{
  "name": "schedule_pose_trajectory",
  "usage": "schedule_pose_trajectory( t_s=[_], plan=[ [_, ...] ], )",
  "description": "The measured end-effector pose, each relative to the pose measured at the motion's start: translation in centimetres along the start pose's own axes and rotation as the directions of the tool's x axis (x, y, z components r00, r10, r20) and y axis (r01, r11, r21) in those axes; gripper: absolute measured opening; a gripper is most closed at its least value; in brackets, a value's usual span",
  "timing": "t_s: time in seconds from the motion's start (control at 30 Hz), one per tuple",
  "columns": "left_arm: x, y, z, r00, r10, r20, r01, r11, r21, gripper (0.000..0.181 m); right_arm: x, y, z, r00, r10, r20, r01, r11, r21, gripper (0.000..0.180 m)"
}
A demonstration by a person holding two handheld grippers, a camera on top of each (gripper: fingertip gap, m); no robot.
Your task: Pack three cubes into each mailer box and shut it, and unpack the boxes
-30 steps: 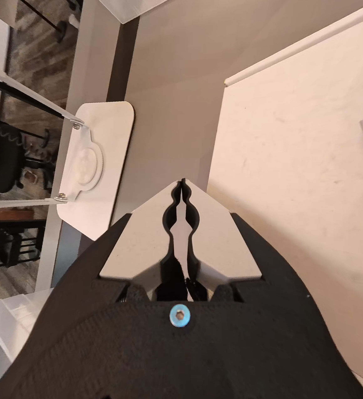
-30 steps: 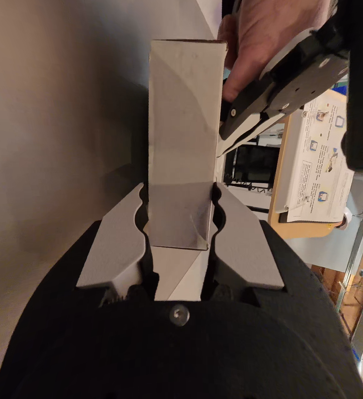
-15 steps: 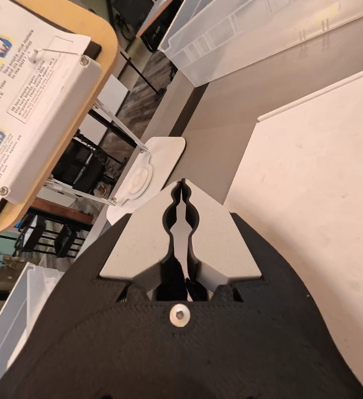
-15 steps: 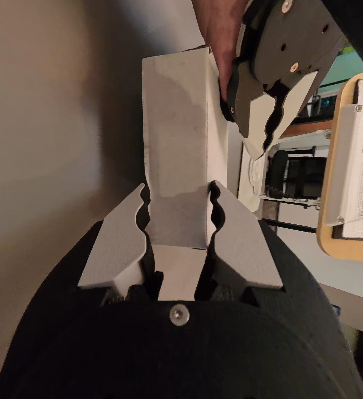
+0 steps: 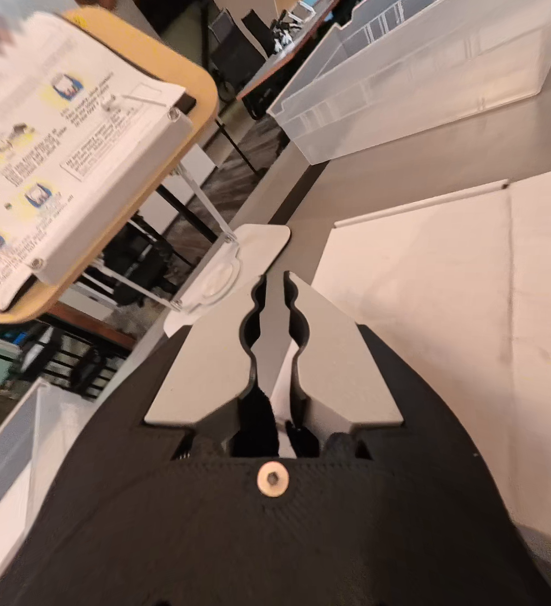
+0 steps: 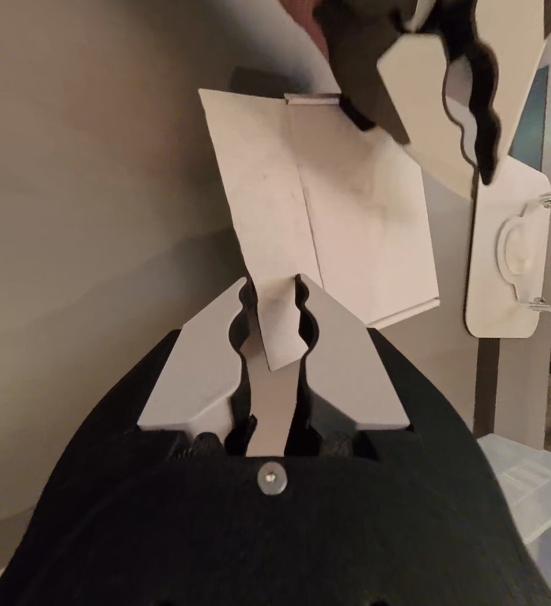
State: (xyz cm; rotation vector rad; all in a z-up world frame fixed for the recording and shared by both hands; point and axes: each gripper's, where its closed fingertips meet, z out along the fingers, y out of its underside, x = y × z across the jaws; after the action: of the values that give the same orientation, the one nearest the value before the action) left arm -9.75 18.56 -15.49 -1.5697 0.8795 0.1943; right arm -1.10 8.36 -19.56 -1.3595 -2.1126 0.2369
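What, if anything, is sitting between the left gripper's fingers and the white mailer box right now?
Nothing visible. The left gripper is slightly open and empty, with the mailer box lying just to its right on the grey table. The clear bin sits farther back.

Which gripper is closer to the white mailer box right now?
Right. The right gripper has the mailer box flap corner between its fingers, not clearly clamped. The left gripper hangs above the box's far end, jaws slightly parted, empty.
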Motion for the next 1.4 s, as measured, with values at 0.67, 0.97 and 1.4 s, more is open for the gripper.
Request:
schedule_pose_trajectory(
  t_s=[0.67, 0.97, 1.4],
  plan=[
    [0.3, 4.0, -4.9, 0.965, -0.225, -0.133, 0.211, 0.971, -0.109, 0.000, 3.9, -1.2, -0.8, 0.924, -0.220, -0.312, 0.206, 0.975, -0.078, 0.000],
    [1.6, 4.6, -5.7, 0.979, -0.141, -0.145, 0.117, 0.979, -0.166, 0.000, 4.2, -1.6, -1.3, 0.951, -0.137, -0.278, 0.132, 0.991, -0.037, 0.000],
    [0.7, 2.6, -6.1, 0.983, -0.125, -0.135, 0.117, 0.991, -0.069, 0.000, 4.9, -1.8, -2.7, 0.965, -0.072, -0.250, 0.074, 0.997, -0.003, 0.000]
  ],
)
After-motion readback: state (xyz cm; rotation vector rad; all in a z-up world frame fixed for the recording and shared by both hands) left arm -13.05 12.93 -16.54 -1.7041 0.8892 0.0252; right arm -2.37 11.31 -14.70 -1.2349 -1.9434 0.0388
